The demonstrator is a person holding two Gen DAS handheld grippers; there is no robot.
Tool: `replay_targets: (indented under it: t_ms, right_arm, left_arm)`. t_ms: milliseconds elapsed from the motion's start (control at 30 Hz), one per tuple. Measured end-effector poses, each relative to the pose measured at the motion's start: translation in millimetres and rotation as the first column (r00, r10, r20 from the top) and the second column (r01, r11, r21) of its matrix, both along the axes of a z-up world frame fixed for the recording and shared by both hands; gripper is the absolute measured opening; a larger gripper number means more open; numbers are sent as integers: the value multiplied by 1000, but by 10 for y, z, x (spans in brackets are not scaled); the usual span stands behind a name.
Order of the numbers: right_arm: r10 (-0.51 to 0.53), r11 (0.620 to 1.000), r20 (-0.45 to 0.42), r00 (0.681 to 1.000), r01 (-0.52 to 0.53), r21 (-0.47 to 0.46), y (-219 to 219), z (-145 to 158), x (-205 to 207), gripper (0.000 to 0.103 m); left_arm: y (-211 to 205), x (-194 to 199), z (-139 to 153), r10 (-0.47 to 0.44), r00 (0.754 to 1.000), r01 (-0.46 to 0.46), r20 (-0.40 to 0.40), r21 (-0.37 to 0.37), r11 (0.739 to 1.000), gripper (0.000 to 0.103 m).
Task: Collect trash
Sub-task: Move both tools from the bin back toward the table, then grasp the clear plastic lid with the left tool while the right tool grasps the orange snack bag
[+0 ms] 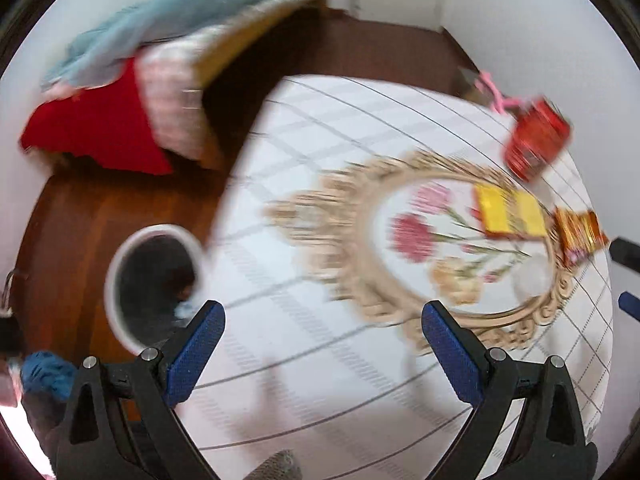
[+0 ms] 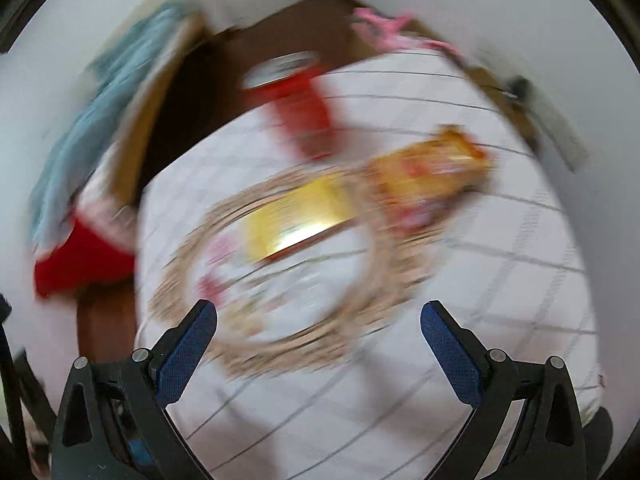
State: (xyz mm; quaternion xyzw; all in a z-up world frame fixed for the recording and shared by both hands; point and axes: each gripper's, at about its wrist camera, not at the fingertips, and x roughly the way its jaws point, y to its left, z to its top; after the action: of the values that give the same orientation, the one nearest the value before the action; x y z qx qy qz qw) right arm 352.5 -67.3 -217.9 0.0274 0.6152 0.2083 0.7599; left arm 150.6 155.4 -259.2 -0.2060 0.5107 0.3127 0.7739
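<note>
Three pieces of trash are lying on the white checked tablecloth (image 1: pixel 320 360) in the left wrist view: a red can (image 1: pixel 536 140), a yellow packet (image 1: pixel 510 212) and an orange snack wrapper (image 1: pixel 580 236), all far ahead and to the right of the left gripper (image 1: pixel 320 344), whose blue-padded tongs are standing wide apart and holding nothing. A white-rimmed bin (image 1: pixel 152 284) is sitting on the brown floor just beside the left finger. In the right wrist view, the right gripper (image 2: pixel 318 344) is also hanging spread apart and empty above the cloth, with the yellow packet (image 2: pixel 296 216) straight ahead, the orange snack wrapper (image 2: pixel 428 176) ahead to the right, and the red can (image 2: pixel 296 108) beyond them. Motion blur is making every label unreadable.
</note>
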Motion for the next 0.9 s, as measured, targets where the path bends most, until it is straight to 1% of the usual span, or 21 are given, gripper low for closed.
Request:
replay_targets:
  t_ms: [100, 133, 200, 233, 267, 300, 333, 400, 467, 500, 533, 567, 600, 633, 667, 700, 733, 767, 800, 833, 900]
  right_arm:
    - [-93, 995, -10, 996, 93, -23, -331, -162, 442, 103]
    - [-110, 994, -12, 994, 109, -27, -399, -209, 547, 103]
    - [-136, 990, -18, 991, 135, -37, -511, -337, 777, 102]
    - [-137, 990, -20, 990, 136, -46, -548, -398, 876, 100]
    - [-134, 990, -21, 991, 132, -52, -545, -448, 932, 94]
    - [-127, 990, -19, 992, 126, -58, -551, -475, 989, 92]
    - [-117, 991, -16, 993, 116, -67, -530, -515, 1053, 90]
    - [-109, 992, -15, 994, 107, -70, -488, -578, 1137, 90]
    - [-115, 991, -24, 993, 113, -67, -458, -640, 1214, 90]
    - [-115, 991, -27, 993, 113, -65, -467, -653, 1209, 90]
    - [-117, 991, -30, 993, 115, -65, -446, -691, 1243, 88]
    - [-117, 992, -33, 993, 115, -60, -446, -717, 1254, 85]
    - [-115, 992, -37, 993, 113, -61, -418, -721, 1244, 85]
    - [-113, 992, -39, 993, 111, -61, -401, -745, 1255, 85]
    - [-109, 992, -37, 993, 106, -61, -380, -762, 1259, 84]
    - [-101, 993, -32, 994, 99, -67, -354, -770, 1258, 84]
    - [-93, 993, -26, 995, 91, -72, -339, -779, 1256, 83]
    - [-85, 994, -20, 996, 83, -77, -324, -792, 1255, 81]
    - [-78, 994, -14, 997, 76, -81, -303, -808, 1254, 79]
    - [-72, 994, -11, 997, 71, -86, -286, -823, 1253, 76]
    - [-64, 993, 8, 998, 65, -95, -266, -826, 1254, 74]
  left_arm:
    - [-159, 403, -172, -38, 999, 38, -6, -74, 997, 100]
    - [-199, 485, -174, -44, 999, 44, 0, -93, 995, 100]
    - [-321, 637, -135, -67, 997, 71, 37, -128, 989, 100]
    - [-371, 697, -128, -81, 996, 86, 44, -134, 987, 100]
    - [-442, 767, -117, -105, 993, 111, 52, -142, 984, 100]
    - [-533, 864, -117, -136, 989, 144, 60, -153, 978, 100]
    - [-577, 871, -110, -148, 987, 156, 64, -160, 975, 100]
    - [-700, 1021, -167, -174, 981, 187, 83, -193, 963, 100]
    - [-760, 1125, -223, -186, 978, 202, 92, -206, 958, 97]
    - [-804, 1178, -240, -194, 977, 209, 92, -207, 956, 92]
    - [-852, 1238, -259, -208, 974, 222, 87, -206, 953, 84]
    - [-893, 1261, -273, -215, 973, 227, 81, -200, 953, 79]
    - [-939, 1312, -290, -229, 971, 238, 67, -189, 953, 72]
    - [-956, 1348, -309, -237, 970, 245, 61, -183, 952, 68]
    - [-970, 1379, -329, -245, 968, 252, 57, -176, 952, 64]
    - [-991, 1405, -345, -253, 966, 257, 46, -166, 952, 56]
    - [-1006, 1426, -364, -261, 965, 263, 35, -156, 952, 50]
    - [-1033, 1463, -392, -269, 963, 269, 23, -143, 952, 48]
    - [-1049, 1475, -410, -274, 962, 274, 12, -129, 953, 40]
    - [-1061, 1484, -430, -280, 960, 278, 5, -124, 953, 37]
    - [-1074, 1501, -454, -283, 959, 282, 4, -108, 953, 36]
